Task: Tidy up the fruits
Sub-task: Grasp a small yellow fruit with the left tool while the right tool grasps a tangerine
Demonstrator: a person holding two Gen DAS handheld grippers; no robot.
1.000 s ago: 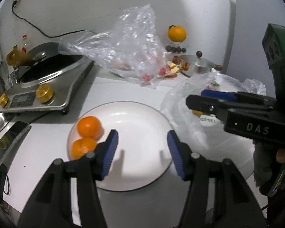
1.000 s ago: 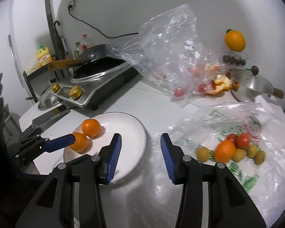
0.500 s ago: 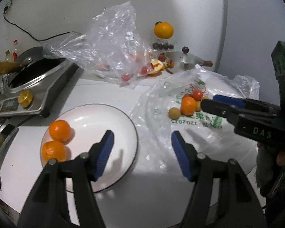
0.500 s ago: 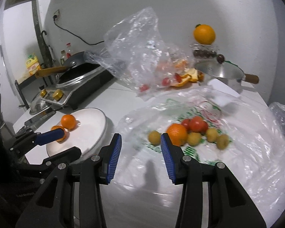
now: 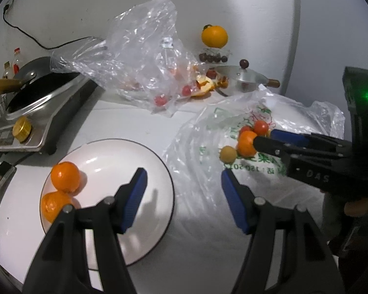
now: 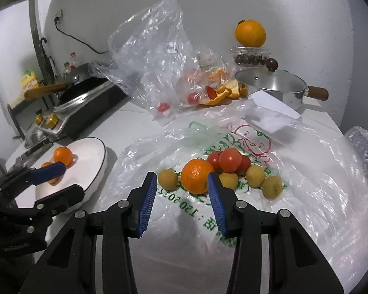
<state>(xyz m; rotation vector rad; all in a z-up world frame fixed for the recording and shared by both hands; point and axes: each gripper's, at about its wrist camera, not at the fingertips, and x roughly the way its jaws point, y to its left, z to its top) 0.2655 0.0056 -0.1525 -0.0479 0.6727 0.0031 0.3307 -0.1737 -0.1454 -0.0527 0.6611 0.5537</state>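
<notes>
A white plate [image 5: 125,154] holds two oranges [image 5: 65,177] at its left side; it also shows in the right wrist view [image 6: 90,152]. A third orange [image 6: 197,176] lies on a printed plastic bag [image 6: 294,171] with red tomatoes [image 6: 229,159] and small yellow fruits [image 6: 255,176]. My right gripper [image 6: 182,186] is open, its blue pads either side of that orange, just short of it. My left gripper [image 5: 184,183] is open and empty above the plate's right edge. The right gripper shows in the left wrist view [image 5: 269,138] beside the orange [image 5: 246,142].
A crumpled clear bag [image 6: 157,56] with tomatoes and orange peel lies behind. A steel pot with lid [image 6: 269,85] stands at the back right, a large orange [image 6: 249,33] on a box above it. An induction cooker with pan [image 5: 34,103] stands left.
Both grippers have swung right, away from the plate. My right gripper has moved in close to the orange on the printed bag. Both stay open.
</notes>
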